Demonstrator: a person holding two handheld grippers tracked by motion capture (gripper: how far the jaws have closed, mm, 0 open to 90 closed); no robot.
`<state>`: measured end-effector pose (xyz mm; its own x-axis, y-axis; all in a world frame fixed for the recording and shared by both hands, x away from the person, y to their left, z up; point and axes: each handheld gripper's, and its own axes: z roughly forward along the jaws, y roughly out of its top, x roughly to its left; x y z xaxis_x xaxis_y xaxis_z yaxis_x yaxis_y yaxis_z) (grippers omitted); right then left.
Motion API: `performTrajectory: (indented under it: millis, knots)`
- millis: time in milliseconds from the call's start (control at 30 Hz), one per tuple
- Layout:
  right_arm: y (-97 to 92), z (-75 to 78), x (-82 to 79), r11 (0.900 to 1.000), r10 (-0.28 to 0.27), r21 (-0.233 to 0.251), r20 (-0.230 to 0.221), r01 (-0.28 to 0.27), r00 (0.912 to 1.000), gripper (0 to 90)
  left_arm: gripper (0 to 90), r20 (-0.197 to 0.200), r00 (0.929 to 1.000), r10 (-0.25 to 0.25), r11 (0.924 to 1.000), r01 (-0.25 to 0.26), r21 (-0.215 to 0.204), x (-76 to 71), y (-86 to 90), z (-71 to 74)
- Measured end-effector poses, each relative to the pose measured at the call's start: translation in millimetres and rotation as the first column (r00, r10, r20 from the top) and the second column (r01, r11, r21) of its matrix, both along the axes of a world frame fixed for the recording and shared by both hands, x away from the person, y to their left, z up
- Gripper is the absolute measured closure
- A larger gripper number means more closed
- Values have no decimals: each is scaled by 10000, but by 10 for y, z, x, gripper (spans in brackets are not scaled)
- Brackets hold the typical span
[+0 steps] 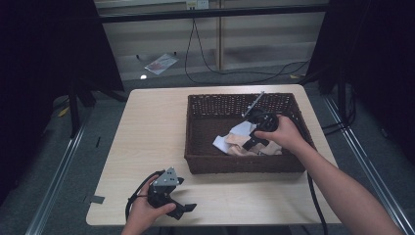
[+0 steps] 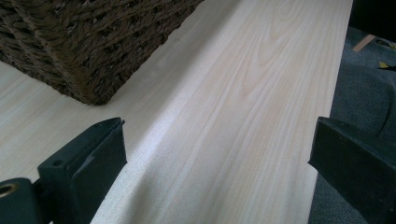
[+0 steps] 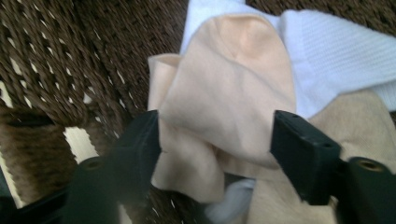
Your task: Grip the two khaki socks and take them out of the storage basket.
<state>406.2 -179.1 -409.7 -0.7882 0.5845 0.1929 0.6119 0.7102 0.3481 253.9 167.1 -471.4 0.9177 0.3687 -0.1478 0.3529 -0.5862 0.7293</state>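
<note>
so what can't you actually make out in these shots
- High view: the right gripper is hidden by the hand in the basket.
- Right gripper view: how many cloths make up the pile; the peach cloth covers the rest, and the white cloth runs off the edge.
- Left gripper view: the basket's contents, blocked by its wall.

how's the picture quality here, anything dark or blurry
High view: dim overall, black at both sides, the brown wicker basket readable. Left gripper view: bright, the pale wooden tabletop sharp, the left tongs soft at the frame's bottom. Right gripper view: peach cloth slightly soft, the right tongs blurred.
</note>
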Motion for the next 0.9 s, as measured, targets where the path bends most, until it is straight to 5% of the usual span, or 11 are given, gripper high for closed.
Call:
performTrajectory:
  millis: [267, 433, 533, 700, 900]
  knots:
    - [126, -48, -15, 9999, -24, -107, 64, 25, 10000, 144, 31, -39, 10000, 36, 10000, -36, 7, -3, -4, -2]
    - [172, -147, 7, 9994, -132, -305, 41, 133, 9999, 133, 32, -29, 10000, 28, 10000, -28, -41, 0, 0, -3]
    - [179, -191, 27, 9990, 20, -451, 92, -16, 10000, 256, 32, -42, 10000, 47, 10000, -47, 23, 1, 2, 1]
    - [170, -183, 24, 9992, 148, -381, 137, -143, 9998, 666, 32, -39, 10000, 23, 10000, -23, -22, 5, 21, -4]
    - [50, -91, 45, 9995, -40, -297, 159, 45, 9999, 765, 32, -7, 10000, 55, 10000, -55, 62, -2, 16, -4]
